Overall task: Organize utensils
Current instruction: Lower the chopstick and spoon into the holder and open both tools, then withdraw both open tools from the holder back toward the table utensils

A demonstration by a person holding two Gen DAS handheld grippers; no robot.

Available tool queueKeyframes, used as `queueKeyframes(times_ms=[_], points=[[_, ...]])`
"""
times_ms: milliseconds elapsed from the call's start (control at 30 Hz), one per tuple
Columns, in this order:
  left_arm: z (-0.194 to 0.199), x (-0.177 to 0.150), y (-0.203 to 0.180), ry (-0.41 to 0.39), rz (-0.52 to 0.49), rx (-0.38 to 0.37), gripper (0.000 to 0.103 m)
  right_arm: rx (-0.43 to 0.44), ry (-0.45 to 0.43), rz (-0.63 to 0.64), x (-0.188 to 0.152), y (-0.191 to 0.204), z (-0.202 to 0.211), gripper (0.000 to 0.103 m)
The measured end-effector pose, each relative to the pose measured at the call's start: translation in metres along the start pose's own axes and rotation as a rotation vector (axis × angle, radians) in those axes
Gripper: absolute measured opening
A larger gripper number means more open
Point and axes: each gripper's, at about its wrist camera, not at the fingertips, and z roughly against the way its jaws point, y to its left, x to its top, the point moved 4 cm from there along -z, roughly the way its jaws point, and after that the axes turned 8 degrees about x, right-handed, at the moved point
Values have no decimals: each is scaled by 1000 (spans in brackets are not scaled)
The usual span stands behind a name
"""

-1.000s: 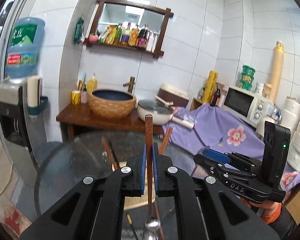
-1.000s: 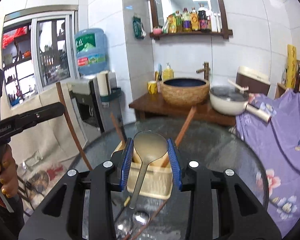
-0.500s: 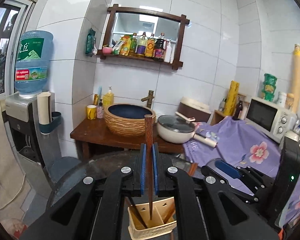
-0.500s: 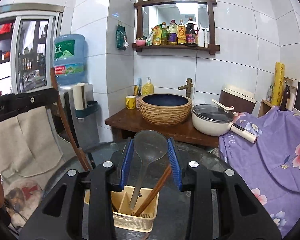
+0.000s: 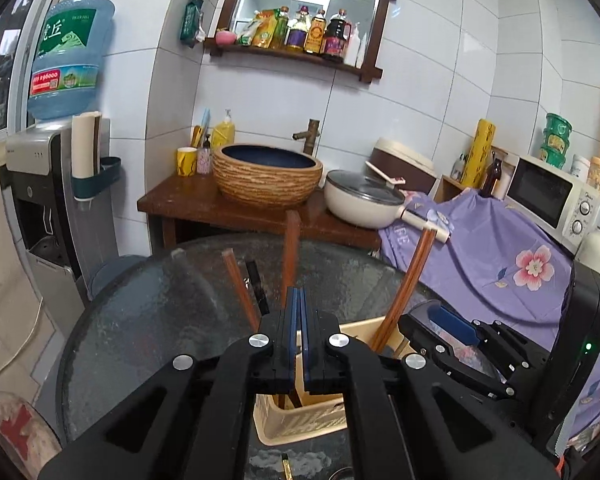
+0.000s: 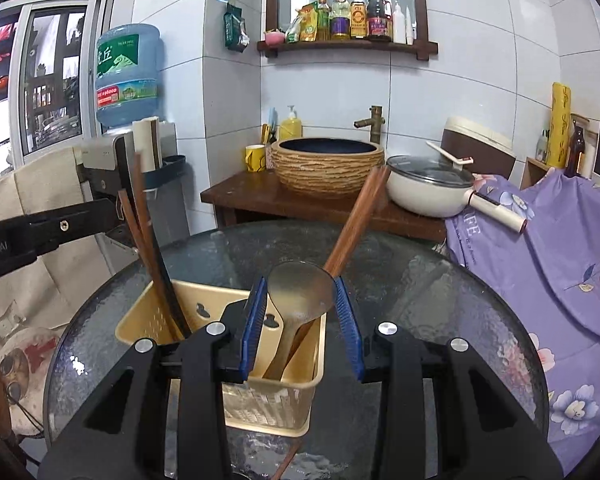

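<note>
A beige utensil basket [image 6: 140,320] stands on the round glass table [image 6: 440,300]; it also shows in the left wrist view [image 5: 300,424]. My left gripper [image 5: 298,312] is shut on a brown chopstick [image 5: 290,248], upright with its lower end in the basket. My right gripper [image 6: 300,300] holds a metal spoon [image 6: 300,292] by its bowl between the blue pads, handle down in the basket. Other chopsticks [image 6: 356,216] lean in the basket. The left gripper shows at left in the right wrist view [image 6: 60,226].
More utensils lie on the glass near the front edge [image 5: 286,466]. Behind the table stand a wooden bench with a woven basin [image 6: 326,166] and a white pan [image 6: 428,186]. A purple flowered cloth [image 6: 560,248] is to the right, a water dispenser [image 5: 52,184] to the left.
Both grippers have come down over the basket. The chopstick and the spoon handle now reach into the basket; a second ago they hung above the table.
</note>
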Motion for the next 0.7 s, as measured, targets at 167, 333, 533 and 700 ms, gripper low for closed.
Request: queueKeyframes(times_ms=[167, 333, 533, 700], points=[[-9, -12, 4, 31, 5, -1, 2, -4, 22, 4, -13, -1, -6, 36], [-7, -20, 8, 28, 16, -7, 2, -5, 15, 3, -19, -4, -8, 38], [1, -38, 14, 29, 39, -19, 35, -3, -20, -2, -26, -4, 4, 54], [10, -65, 26, 45, 37, 25, 53, -9, -14, -4, -40, 0, 23, 54]])
